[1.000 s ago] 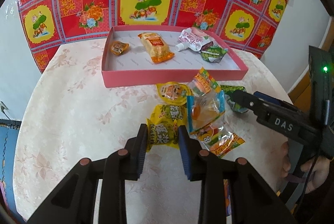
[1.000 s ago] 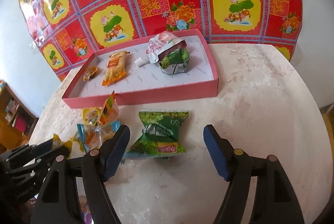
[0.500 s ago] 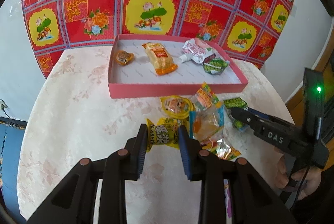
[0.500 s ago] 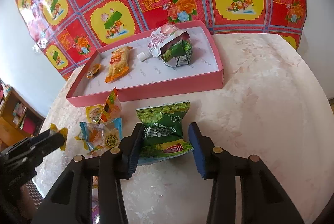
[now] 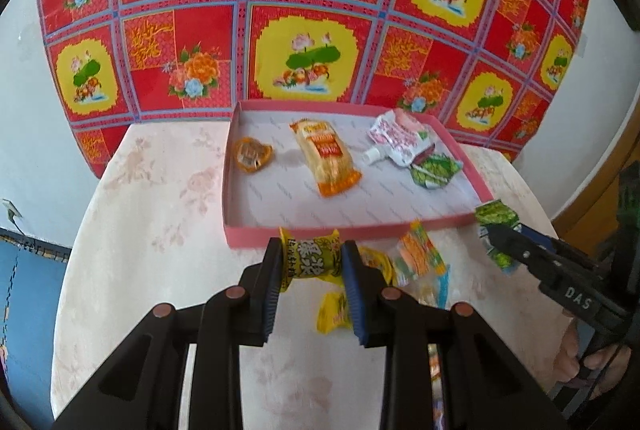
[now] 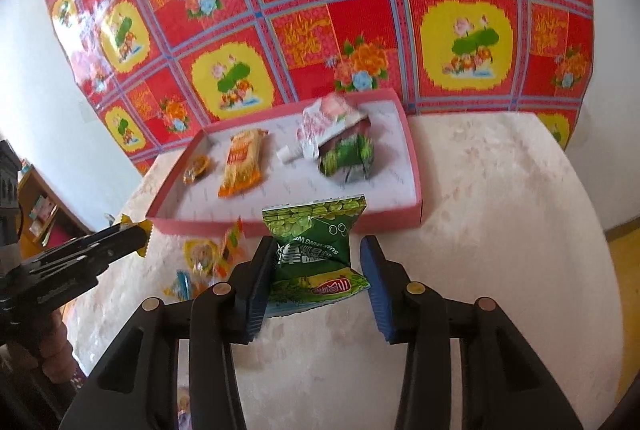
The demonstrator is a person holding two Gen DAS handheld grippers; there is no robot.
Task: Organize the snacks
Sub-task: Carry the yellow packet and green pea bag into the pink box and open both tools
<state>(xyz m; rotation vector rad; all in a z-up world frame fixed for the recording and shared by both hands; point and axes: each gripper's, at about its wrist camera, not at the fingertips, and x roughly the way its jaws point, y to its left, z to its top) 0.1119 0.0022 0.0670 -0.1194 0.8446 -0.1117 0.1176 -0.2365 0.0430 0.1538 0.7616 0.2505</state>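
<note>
My left gripper (image 5: 311,257) is shut on a yellow snack packet (image 5: 310,262) and holds it above the table, just in front of the pink tray (image 5: 352,232). My right gripper (image 6: 317,250) is shut on a green snack packet (image 6: 314,246), pinched at its waist and raised near the tray's (image 6: 416,189) front wall. In the left wrist view the right gripper (image 5: 496,236) shows at the right with the green packet (image 5: 495,216). The tray holds an orange jelly cup (image 5: 252,155), an orange cracker packet (image 5: 326,157), a white-pink pouch (image 5: 398,141) and a green packet (image 5: 434,169).
Loose snacks lie on the marble table (image 5: 160,230) in front of the tray: a yellow jelly cup (image 5: 376,258), an orange-green packet (image 5: 420,254), a small yellow packet (image 5: 332,310) and a clear blue-edged packet (image 5: 436,286). A red and yellow patterned cloth (image 5: 304,29) hangs behind the tray.
My right gripper has closed on the green packet and lifted it off the table. My left gripper has risen toward the tray with the yellow packet.
</note>
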